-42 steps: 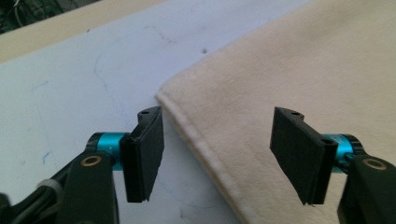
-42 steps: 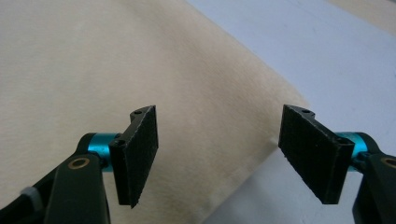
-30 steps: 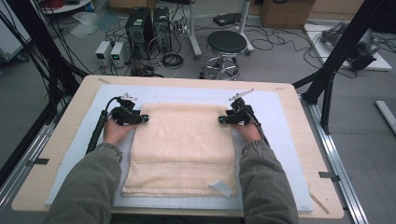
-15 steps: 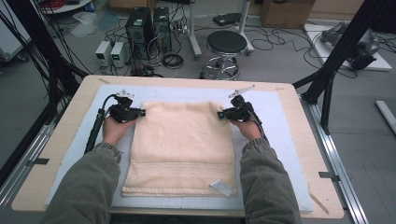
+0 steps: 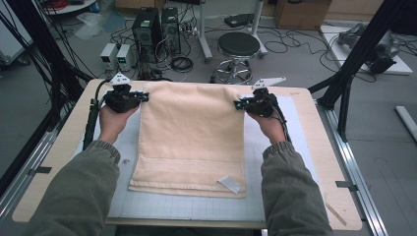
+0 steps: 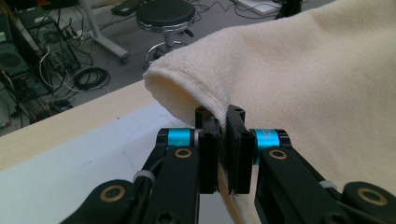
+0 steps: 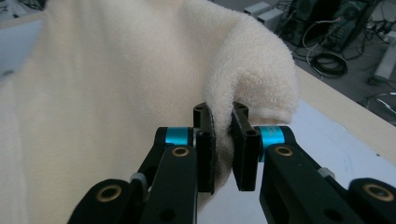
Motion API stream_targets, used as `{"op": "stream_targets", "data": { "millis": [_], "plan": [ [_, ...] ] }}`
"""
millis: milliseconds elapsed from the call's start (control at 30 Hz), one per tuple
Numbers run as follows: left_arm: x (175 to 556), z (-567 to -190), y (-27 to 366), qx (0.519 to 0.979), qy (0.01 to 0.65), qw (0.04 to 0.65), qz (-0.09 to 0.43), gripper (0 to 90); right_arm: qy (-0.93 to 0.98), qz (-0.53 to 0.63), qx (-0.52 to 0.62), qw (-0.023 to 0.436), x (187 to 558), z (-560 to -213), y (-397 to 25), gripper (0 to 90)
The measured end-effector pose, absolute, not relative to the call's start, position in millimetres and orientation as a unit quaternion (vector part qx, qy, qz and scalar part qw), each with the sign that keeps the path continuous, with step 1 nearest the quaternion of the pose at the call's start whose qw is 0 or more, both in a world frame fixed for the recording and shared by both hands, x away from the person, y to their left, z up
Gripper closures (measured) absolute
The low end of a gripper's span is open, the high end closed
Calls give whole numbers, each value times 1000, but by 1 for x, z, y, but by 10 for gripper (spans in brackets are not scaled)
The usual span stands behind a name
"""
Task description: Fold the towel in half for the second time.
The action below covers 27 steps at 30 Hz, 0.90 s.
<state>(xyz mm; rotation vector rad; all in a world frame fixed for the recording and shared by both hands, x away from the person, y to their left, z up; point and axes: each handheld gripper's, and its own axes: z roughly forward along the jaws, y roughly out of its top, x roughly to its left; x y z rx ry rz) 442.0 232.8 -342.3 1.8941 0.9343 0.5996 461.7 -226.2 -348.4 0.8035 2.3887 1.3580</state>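
We see a cream terry towel point(image 5: 192, 137), soft and looped, spread rectangular across the worktop point(image 5: 59, 162). Our left gripper point(image 5: 145, 96) and right gripper point(image 5: 237, 104) each pinch a far corner, jaws clamped on bunched cloth.

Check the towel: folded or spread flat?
Folded: the towel shows doubled layers along its near edge, its far corners pinched by left gripper and right gripper.

Table: light wooden top point(image 5: 64, 162)
Mat: pale gridded sheet point(image 5: 196, 209) lying flat on the table
Towel: cream cloth point(image 5: 192, 137) spread on the mat, white tag point(image 5: 229, 184) at its near edge
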Motion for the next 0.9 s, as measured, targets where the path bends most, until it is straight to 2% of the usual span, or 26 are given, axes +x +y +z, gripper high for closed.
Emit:
{"op": "stream_targets", "data": {
  "millis": [333,500,700,900],
  "plan": [
    [368,-369,246,785,322,469,245,839,843,469,233,125,401,-361,-228,810],
    [333,-391,250,798,307,463,232,835,861,450,215,103,373,-376,-225,799],
    [313,-415,255,814,309,447,203,819,889,404,202,75,352,-392,-217,780],
    [304,-424,265,832,314,423,176,744,892,394,214,53,341,-412,-226,698]
  ]
}}
